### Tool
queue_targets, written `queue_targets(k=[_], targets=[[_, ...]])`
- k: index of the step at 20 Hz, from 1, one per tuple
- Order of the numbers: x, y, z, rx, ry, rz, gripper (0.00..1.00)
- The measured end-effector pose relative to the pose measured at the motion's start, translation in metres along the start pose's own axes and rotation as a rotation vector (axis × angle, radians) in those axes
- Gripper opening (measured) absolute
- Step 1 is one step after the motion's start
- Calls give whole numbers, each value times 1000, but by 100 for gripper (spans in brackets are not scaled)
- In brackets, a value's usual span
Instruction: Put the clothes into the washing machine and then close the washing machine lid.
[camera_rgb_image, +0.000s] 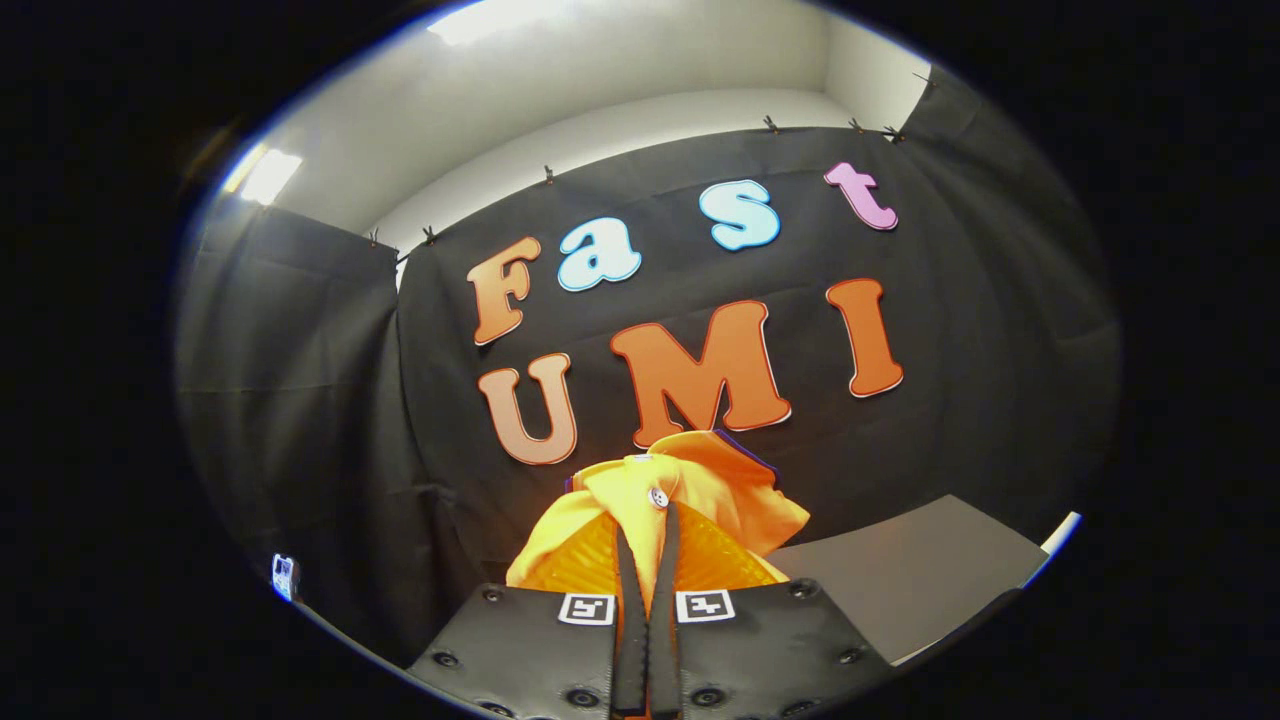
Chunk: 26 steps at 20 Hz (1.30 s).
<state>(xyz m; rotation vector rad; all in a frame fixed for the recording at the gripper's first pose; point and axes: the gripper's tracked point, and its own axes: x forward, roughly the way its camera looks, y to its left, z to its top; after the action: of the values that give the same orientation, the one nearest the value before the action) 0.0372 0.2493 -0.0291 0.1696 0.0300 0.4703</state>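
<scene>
Gripper (647, 520) fingers nearly closed, both pinching the yellow-orange garment (690, 480), bunched just ahead of the tips, lifted w/ a white button facing back. Step 1, carry phase. Next: probably find the washer opening, lower, release.

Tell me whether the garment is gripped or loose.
Gripped: the gripper is shut on the yellow garment, which bunches up beyond the fingers, lifted against the wall.

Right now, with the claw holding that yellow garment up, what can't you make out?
- Washing machine and lid: I cannot place them in the gripper view.
- Yellow garment: its lower part is hidden behind the claw, whose fingers are closed on the cloth.
- Grey surface: cut off by the claw's body, so its contents are unknown.
</scene>
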Motion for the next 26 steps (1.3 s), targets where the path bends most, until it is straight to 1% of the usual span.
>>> queue_targets(k=[4, 10, 15, 19, 23, 26], targets=[[15, 60, 6, -25, -34, 50, 9], [38, 124, -16, -25, -9, 113, 9], [45, 154, -40, -44, 21, 139, 9], [69, 184, -68, 17, 49, 172, 9], [94, 193, -110, 70, 97, 164, 9], [110, 195, -143, 59, 152, 160, 9]])
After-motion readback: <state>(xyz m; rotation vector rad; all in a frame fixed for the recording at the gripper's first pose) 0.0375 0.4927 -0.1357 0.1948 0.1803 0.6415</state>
